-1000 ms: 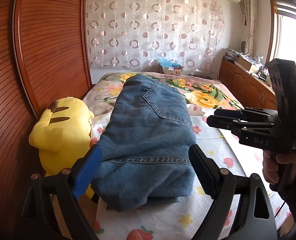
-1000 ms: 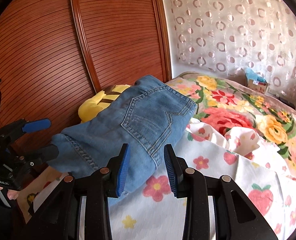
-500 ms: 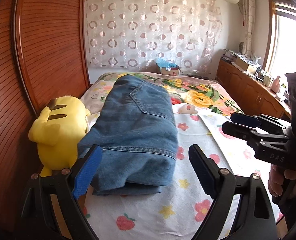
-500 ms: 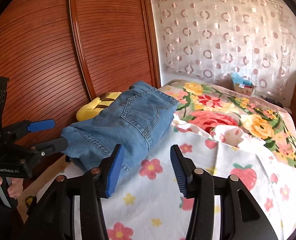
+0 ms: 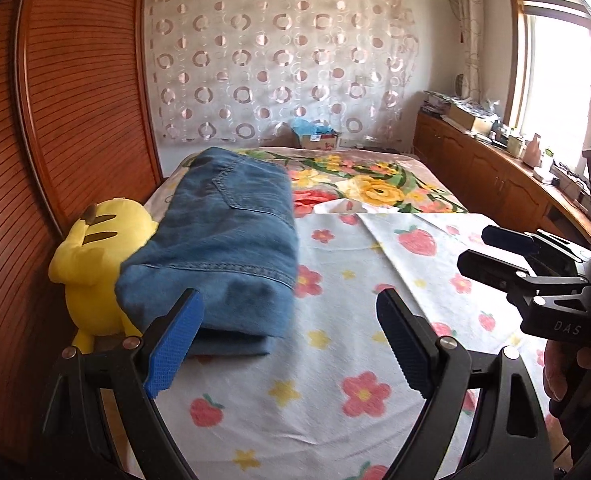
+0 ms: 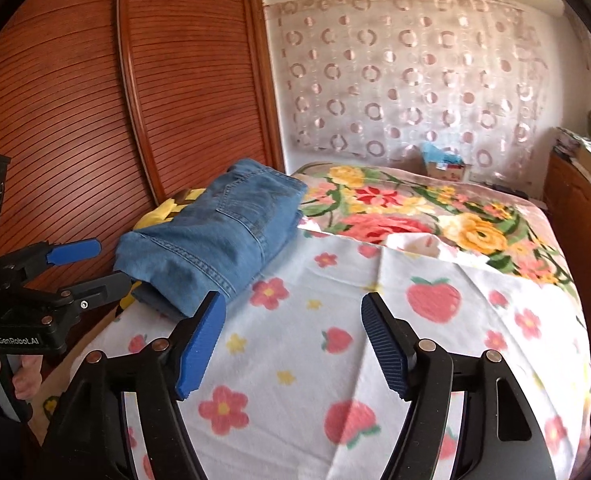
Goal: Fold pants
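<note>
Now folded, the pants [image 5: 223, 248] lie at ten o'clock on the bed [image 5: 335, 360] beside a plush [image 5: 95, 264]. Left tongs [image 5: 289, 342] and right tongs [image 6: 293, 340] gape, empty; folding seems complete, needing only withdrawal.

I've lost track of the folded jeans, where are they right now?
The jeans lie folded on the bed's left side, against the yellow plush toy by the wooden wardrobe, ahead-left of both open grippers.

Folded jeans [image 6: 219, 236] on floral bed [image 6: 435, 320], both tools agape, empty.
</note>
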